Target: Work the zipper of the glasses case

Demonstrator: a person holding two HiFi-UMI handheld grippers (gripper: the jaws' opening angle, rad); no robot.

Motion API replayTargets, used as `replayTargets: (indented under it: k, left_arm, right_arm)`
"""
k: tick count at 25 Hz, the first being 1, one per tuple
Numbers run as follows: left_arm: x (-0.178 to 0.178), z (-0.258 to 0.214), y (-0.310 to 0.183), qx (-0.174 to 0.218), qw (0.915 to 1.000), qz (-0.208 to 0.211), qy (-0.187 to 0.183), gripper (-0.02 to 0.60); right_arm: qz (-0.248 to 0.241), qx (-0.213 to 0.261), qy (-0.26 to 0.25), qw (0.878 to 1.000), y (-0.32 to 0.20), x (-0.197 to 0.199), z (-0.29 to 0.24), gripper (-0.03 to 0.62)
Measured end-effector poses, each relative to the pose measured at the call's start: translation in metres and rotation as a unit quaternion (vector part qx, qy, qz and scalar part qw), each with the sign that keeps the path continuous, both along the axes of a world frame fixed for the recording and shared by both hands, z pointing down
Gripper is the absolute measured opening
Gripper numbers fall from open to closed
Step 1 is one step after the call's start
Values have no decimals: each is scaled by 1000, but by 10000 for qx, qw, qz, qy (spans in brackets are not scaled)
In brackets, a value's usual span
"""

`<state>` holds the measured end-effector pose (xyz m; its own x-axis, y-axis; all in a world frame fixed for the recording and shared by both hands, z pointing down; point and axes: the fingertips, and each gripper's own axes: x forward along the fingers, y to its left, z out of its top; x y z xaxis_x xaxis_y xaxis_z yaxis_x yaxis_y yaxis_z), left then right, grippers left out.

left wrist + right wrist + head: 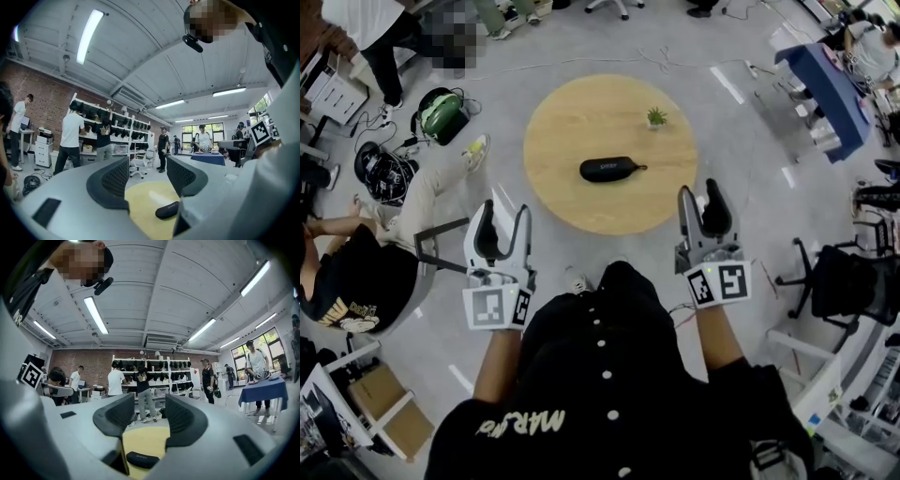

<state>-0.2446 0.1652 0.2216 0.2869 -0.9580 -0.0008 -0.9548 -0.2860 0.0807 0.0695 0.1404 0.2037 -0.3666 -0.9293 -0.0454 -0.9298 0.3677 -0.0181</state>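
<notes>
The black glasses case (611, 169) lies flat a bit right of the middle of the round wooden table (572, 112), in the upper middle of the head view, long side running left to right. Nothing is touching it. A tiny potted plant (656, 117) stands on the same table, up and to the right of the case, with a clear gap between them.

Both grippers are held off the table, well short of the case. The left gripper (503, 214) sits at lower left of the tabletop and the right gripper (699, 192) at lower right. Each one's own view shows its jaws spread wide with nothing between the pads, just the case far off through the gap.

A person (356, 272) sits on the floor at the left, and a blue table (825, 80) stands at upper right.
</notes>
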Motion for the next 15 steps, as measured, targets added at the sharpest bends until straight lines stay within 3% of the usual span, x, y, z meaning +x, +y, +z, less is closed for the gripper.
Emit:
replayTargets:
  k: [5, 15]
  left_arm:
    - [32, 0, -24, 153, 9990, 389, 146, 238]
    - [69, -8, -96, 174, 9996, 225, 22, 238]
  right_arm:
    - [18, -62, -9, 10000, -26, 19, 8, 193]
    - [-240, 25, 8, 9997, -98, 47, 2, 193]
